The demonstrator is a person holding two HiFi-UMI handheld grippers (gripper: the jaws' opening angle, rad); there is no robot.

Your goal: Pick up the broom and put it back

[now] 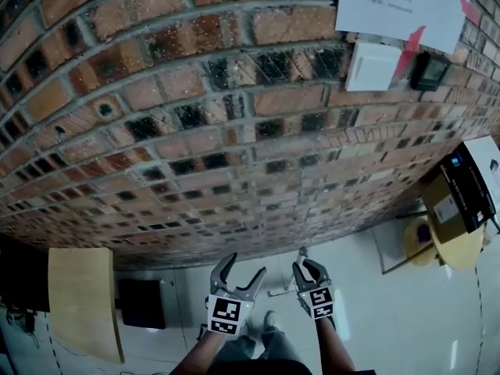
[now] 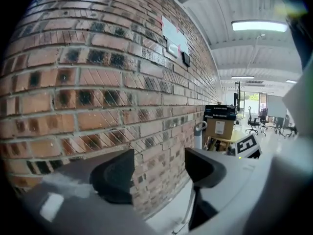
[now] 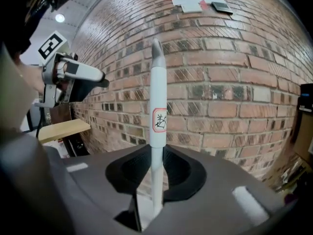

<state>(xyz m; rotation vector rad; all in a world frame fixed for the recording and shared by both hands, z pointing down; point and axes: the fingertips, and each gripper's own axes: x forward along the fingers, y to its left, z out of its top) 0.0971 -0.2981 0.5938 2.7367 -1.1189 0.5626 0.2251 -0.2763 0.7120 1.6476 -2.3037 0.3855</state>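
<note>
Head view, broom handle: a pale shaft stands between the jaws of the right gripper. Its top shows just above the fingertips, in front of the brick wall.
Head view, left gripper: just beside the right one, jaws spread, nothing in them.
Head view, cardboard box: sits on a round yellow stool at the right with a black box on top. What either box holds cannot be seen.
Left gripper view, left gripper: released, with only wall and floor between the jaws.
Left gripper view, broom handle: beyond the right-hand jaw and apart from this claw, with a looped grey cap.
Left gripper view, cardboard box: carries the black box; contents hidden.
Right gripper view, right gripper: clenched on the broom handle, a pad against each side.
Right gripper view, broom handle: upright, slim, round and white. It has a red-edged sticker with dark marks and a grey tapered top. The brush end is out of view.
</note>
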